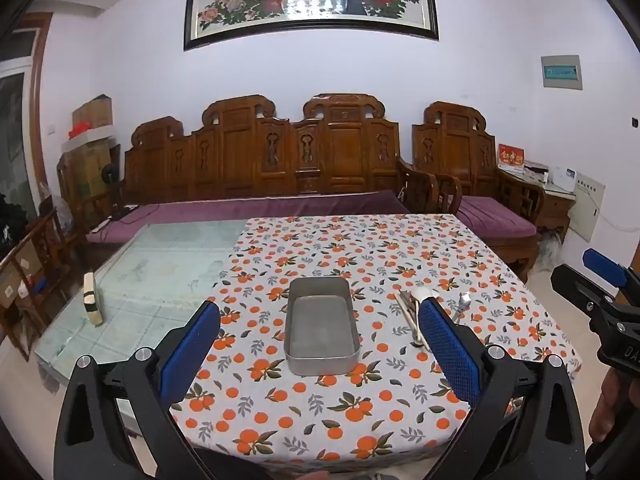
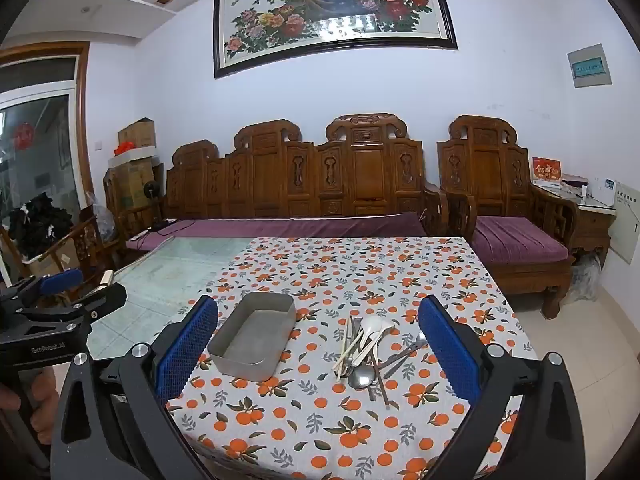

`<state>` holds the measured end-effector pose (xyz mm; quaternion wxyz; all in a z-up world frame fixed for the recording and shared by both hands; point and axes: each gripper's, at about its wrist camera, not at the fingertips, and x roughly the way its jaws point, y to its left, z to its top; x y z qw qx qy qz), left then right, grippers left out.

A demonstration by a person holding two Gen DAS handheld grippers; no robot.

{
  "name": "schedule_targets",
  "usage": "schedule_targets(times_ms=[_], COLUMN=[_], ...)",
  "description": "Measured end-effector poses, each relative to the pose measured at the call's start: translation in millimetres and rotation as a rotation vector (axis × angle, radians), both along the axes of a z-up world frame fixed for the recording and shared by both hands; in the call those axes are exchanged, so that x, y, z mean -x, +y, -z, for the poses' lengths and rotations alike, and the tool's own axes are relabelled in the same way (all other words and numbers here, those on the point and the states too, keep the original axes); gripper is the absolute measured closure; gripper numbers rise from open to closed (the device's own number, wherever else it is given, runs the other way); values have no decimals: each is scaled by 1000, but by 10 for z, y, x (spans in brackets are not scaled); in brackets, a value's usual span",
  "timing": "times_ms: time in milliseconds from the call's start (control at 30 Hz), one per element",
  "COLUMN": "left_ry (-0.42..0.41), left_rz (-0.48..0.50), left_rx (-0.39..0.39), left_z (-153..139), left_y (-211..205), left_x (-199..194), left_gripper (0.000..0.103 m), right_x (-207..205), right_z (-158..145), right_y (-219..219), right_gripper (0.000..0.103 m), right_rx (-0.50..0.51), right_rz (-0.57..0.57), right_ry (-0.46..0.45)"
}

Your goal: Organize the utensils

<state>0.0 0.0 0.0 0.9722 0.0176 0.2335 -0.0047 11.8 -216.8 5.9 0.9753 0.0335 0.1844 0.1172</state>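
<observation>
An empty metal tray (image 1: pixel 322 326) (image 2: pixel 256 334) sits on the orange-print tablecloth (image 1: pixel 360 248). To its right lies a heap of utensils (image 2: pixel 366 350): white spoons, pale chopsticks, a metal spoon, a fork and dark sticks. In the left wrist view only part of the heap (image 1: pixel 416 312) shows behind the right finger. My left gripper (image 1: pixel 320 354) hangs open above the table's near edge, in line with the tray. My right gripper (image 2: pixel 318 354) is open too, with nothing between its blue pads, and the heap lies just ahead of it. Each gripper appears at the side of the other's view.
The cloth covers the right part of a glass-topped table (image 1: pixel 160 272). A small striped block (image 1: pixel 91 300) stands at the glass's left edge. A carved wooden sofa (image 2: pixel 312 188) with purple cushions runs behind the table. An armchair (image 2: pixel 504 216) stands at the right.
</observation>
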Motion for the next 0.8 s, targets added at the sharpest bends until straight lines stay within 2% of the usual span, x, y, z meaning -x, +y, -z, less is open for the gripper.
schedule_targets(times_ms=[667,800], left_ry=[-10,-13], left_rz=[4,1], left_rx=[6,4], left_z=[0,-81], left_y=[64,-23], left_x=[23,37], left_gripper=[7,7], right_x=[8,2], right_z=[-13,-15], right_y=[-20,-19], right_gripper=[3,3], right_rx=[-6,-6], right_rz=[-4,-4], right_ry=[6,6])
